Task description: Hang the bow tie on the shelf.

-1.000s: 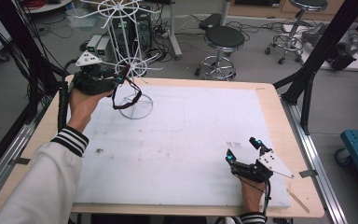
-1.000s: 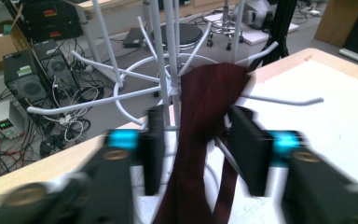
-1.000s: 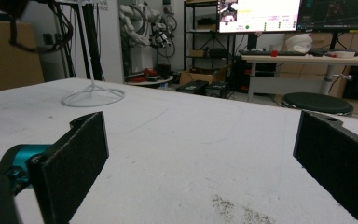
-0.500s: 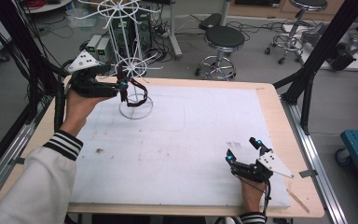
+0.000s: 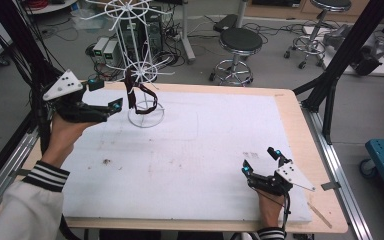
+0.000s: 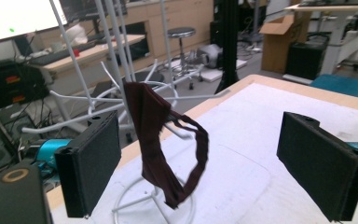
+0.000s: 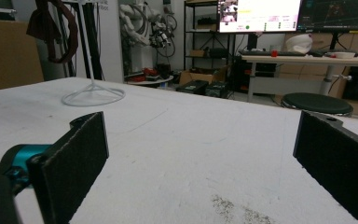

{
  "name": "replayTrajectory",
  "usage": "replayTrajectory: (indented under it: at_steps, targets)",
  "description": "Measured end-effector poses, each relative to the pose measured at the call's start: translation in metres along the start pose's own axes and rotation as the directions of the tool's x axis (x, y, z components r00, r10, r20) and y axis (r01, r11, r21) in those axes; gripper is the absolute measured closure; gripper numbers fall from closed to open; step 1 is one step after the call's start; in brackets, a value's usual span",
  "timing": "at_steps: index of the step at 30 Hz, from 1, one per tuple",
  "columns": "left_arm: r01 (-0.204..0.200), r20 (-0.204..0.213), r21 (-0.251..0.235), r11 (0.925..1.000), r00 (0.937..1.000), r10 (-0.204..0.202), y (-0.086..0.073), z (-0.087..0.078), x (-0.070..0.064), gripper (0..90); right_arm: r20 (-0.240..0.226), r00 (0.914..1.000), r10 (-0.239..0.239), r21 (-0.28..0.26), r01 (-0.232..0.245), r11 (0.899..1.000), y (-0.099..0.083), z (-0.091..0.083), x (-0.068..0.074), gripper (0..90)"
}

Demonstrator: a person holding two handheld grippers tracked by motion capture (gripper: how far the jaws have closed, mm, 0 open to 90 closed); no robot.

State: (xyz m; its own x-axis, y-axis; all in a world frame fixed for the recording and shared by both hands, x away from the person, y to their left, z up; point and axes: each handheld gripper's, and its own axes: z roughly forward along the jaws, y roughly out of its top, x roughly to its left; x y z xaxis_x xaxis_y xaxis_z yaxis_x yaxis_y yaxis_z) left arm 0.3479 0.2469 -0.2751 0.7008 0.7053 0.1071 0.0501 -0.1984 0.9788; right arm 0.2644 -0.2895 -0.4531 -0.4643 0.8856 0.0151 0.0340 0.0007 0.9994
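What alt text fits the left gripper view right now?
A dark red band hangs looped on a prong of the white wire rack, between the open left claw. White tabletop lies beneath.

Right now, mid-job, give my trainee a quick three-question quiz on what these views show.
1. True or false: the left tool has its jaws shut on the dark red band.
2. Where does the band hang? A) on a lower arm of the white wire stand B) flat on the white mat C) in the right tool
3. Fill in: the right tool rests low near the mat's ____ right corner, jaws apart, with nothing between them.

Key:
1. False: the jaws stand wide apart, with the band hanging beyond them.
2. A
3. near
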Motion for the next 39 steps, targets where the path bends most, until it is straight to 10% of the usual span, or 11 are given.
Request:
replayTrajectory:
  at_steps: [3, 10, 30, 39]
  targets:
    - [-0.072, 0.06, -0.008, 0.9974, 0.9956, 0.072, -0.018, -0.015, -0.008, 9.5, 0.002, 1.0, -0.003, -0.001, 0.003, 1.0, 0.0, 0.0, 0.0, 2.5]
    - [-0.058, 0.111, -0.021, 0.9981, 0.9921, 0.06, -0.05, -0.033, -0.013, 8.6, 0.004, 1.0, -0.006, 0.0, 0.006, 1.0, 0.0, 0.0, 0.001, 2.5]
    - [0.026, -0.032, -0.078, 0.9966, 0.9991, -0.029, -0.169, -0.068, -0.031, 1.7, 0.004, 0.9999, -0.012, -0.001, 0.012, 1.0, 0.0, 0.0, 0.0, 2.5]
    - [0.027, -0.052, -0.125, 0.9918, 0.9981, -0.034, -0.187, -0.067, -0.035, 1.7, 0.002, 1.0, -0.009, 0.003, 0.009, 1.0, 0.0, 0.0, 0.001, 2.5]
